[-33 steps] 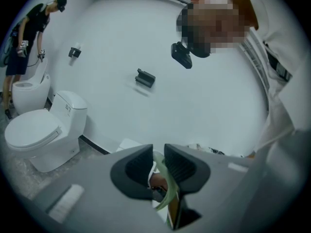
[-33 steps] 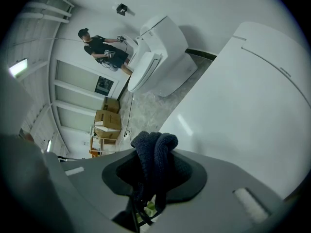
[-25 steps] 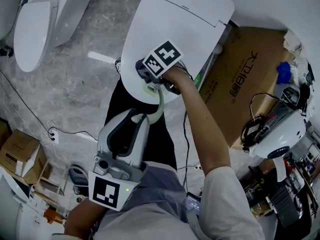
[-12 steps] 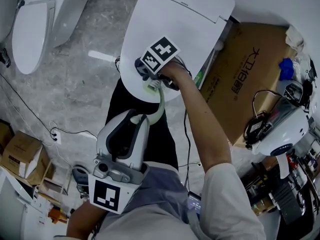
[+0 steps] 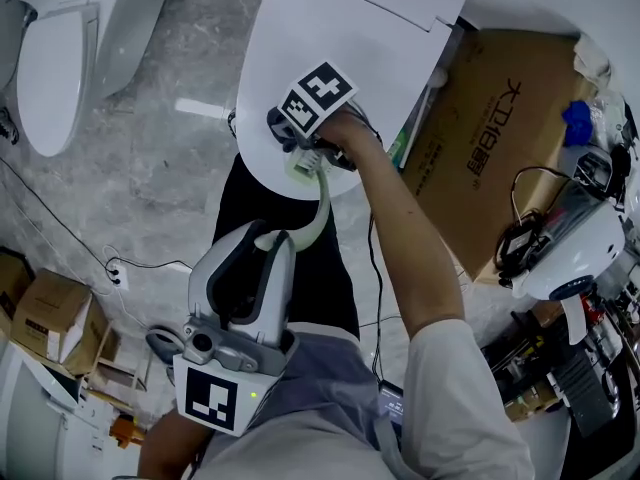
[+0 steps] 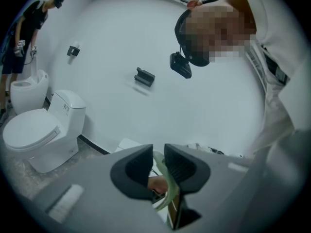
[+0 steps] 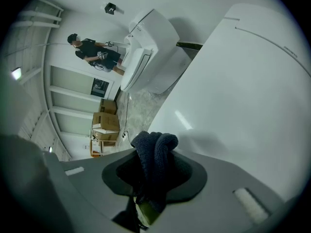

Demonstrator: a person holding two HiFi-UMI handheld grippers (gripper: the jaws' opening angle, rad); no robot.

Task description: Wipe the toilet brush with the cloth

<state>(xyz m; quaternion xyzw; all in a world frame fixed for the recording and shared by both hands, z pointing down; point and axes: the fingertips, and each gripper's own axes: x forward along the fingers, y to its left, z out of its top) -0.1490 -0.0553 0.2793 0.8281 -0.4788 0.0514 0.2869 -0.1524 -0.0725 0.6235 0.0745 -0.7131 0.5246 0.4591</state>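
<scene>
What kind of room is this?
Likely a toilet test room or storeroom, not a home bathroom: a closed toilet, another toilet nearby, and a big cardboard box beside the first.

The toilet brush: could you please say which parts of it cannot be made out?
Head view: the toilet brush runs under the right claw and its marker cube, hiding that end.
Right gripper view: the cloth covers all but a green sliver.
Left gripper view: the left claw blocks its far end.

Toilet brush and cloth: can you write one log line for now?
left gripper: shut on toilet brush | right gripper: shut on cloth | cloth: against toilet brush, over toilet lid
</scene>
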